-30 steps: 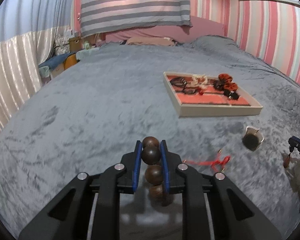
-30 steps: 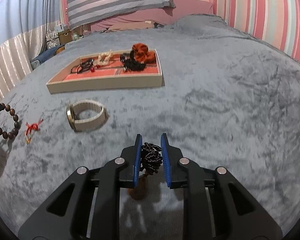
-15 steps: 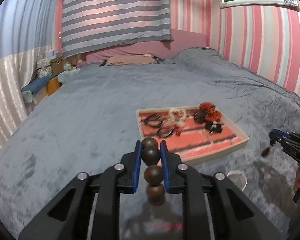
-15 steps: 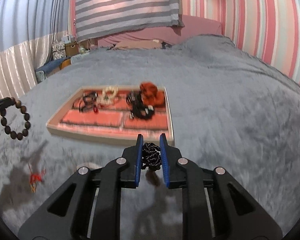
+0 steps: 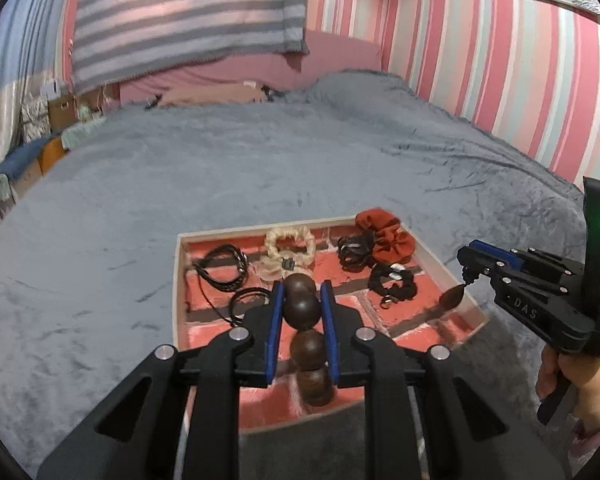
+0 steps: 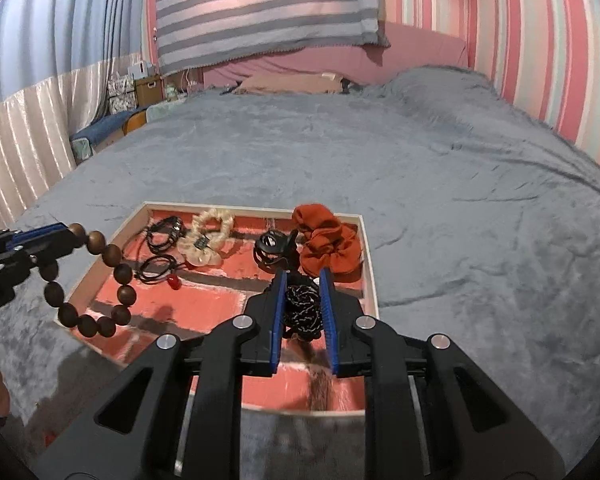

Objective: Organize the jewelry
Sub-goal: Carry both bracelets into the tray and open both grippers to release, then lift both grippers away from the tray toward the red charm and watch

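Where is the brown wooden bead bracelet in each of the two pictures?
Left wrist view: bead bracelet at lower centre, clamped in the left hand-held gripper.
Right wrist view: bracelet at left, hanging over the tray edge.
Shared landmark: orange scrunchie in the tray.

Bed [image 6: 440, 184] w/ a grey plush blanket, rumpled into shallow creases, fills most of both views. One thing lies directly on it — a shallow tray [image 6: 370, 264] w/ pale rim and red brick-pattern floor, near the front edge of the bed. At the far end, a pink pillow [image 6: 292, 82] against the pink headboard [image 6: 420, 54] — rest of the blanket is bare.
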### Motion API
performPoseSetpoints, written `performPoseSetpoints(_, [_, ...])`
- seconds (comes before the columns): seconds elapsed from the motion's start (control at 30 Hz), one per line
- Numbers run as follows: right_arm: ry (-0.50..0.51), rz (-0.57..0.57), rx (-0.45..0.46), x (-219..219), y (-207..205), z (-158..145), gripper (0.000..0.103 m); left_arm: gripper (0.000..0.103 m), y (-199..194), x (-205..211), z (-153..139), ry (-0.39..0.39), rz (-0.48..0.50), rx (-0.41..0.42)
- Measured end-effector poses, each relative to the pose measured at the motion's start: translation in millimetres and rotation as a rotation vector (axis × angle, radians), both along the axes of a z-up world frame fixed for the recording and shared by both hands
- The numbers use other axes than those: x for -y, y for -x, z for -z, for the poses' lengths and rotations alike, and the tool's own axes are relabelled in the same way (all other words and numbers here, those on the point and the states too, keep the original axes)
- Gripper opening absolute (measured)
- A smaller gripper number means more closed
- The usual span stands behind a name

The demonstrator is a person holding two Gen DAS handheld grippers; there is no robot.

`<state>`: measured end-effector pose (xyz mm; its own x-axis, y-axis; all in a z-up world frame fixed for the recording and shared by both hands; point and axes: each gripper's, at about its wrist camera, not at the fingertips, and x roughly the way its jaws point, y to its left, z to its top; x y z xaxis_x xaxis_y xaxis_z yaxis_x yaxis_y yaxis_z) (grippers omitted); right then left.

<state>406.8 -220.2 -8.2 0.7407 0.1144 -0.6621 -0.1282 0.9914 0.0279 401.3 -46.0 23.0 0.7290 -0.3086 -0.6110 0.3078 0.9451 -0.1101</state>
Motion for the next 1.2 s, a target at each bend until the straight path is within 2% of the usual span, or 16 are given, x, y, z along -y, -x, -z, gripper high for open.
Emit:
performPoseSetpoints(0.2, [0.011,0.009,-0.069,5,-32,37,0.018,0.019,-36,-7,35,-0.03,-0.032,-0.065])
performPoseSetpoints(0.5, [0.049,0.013,-0.143,9,-72,53,0.018,0.019,-74,-25,69,-0.089,-0.106,-0.143])
performPoseSetpoints(0.7, [0.1,0.007,-0.199,0,-82,73,0.018,0.02,-81,-27,81,-0.099,-0.115,-0.169])
performPoseSetpoints(0.87, [0.105,0.013,-0.217,-2,-84,77,0.019,0.021,-87,-32,88,-0.096,-0.131,-0.194])
performPoseSetpoints(1.0, [0.095,0.015,-0.237,-1,-86,79,0.026,0.022,-87,-34,86,-0.093,-0.134,-0.199])
performPoseSetpoints(1.07, [0.091,0.009,-0.232,-1,-85,76,0.031,0.04,-86,-34,85,-0.094,-0.14,-0.192])
performPoseSetpoints(1.13, [0.066,0.002,-0.215,0,-81,70,0.045,0.046,-82,-36,78,-0.086,-0.141,-0.167])
performPoseSetpoints(1.2, [0.044,-0.005,-0.182,0,-73,59,0.064,0.052,-77,-35,69,-0.074,-0.136,-0.148])
